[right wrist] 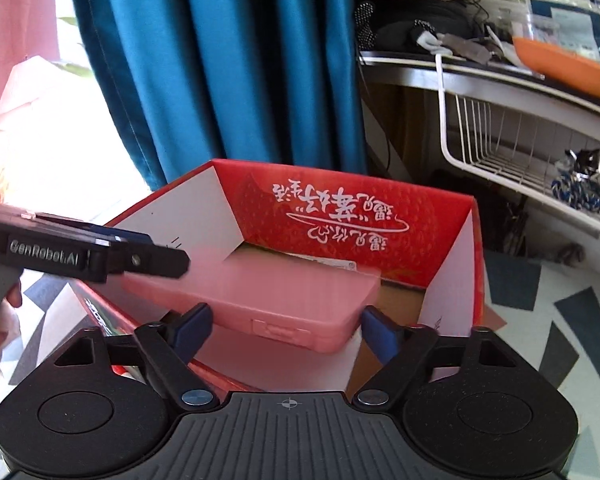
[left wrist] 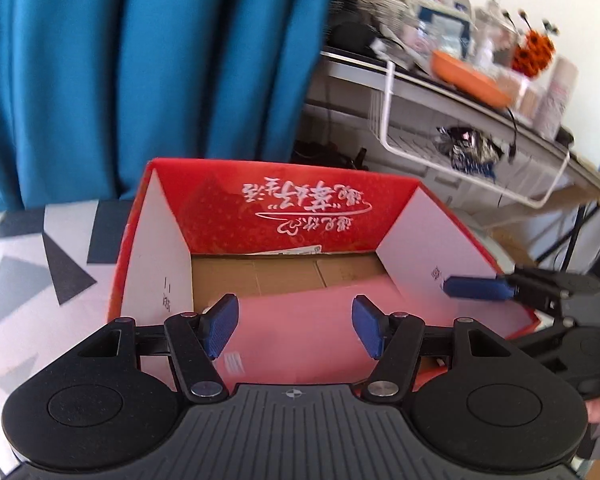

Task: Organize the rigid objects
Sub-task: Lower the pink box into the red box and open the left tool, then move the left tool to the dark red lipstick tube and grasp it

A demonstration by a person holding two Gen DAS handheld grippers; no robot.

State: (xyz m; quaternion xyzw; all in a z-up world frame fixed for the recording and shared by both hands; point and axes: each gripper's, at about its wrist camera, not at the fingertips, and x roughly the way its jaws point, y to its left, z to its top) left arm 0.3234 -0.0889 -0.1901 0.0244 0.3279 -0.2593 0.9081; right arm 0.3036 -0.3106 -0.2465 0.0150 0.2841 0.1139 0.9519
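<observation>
We see a flat pink plastic case (right wrist: 288, 300), smooth and translucent, rectangular with rounded corners, lying inside an open red cardboard box (right wrist: 340, 208). Its long axis runs left to right across the box, and a moulded latch on its near long edge faces our right gripper (right wrist: 286, 334). The case looks slightly tilted, its right end lower. The box has glossy red walls with white lettering, white side flaps and a brown corrugated floor, and it sits on a white table (right wrist: 560, 320) patterned with grey and blue shapes.

Our right gripper's blue ribbed fingers stand wide, one near each end of the case, not touching it. Our left gripper (left wrist: 296, 326) is also spread wide above the pink lid. A teal curtain (left wrist: 140, 60) hangs beyond.
</observation>
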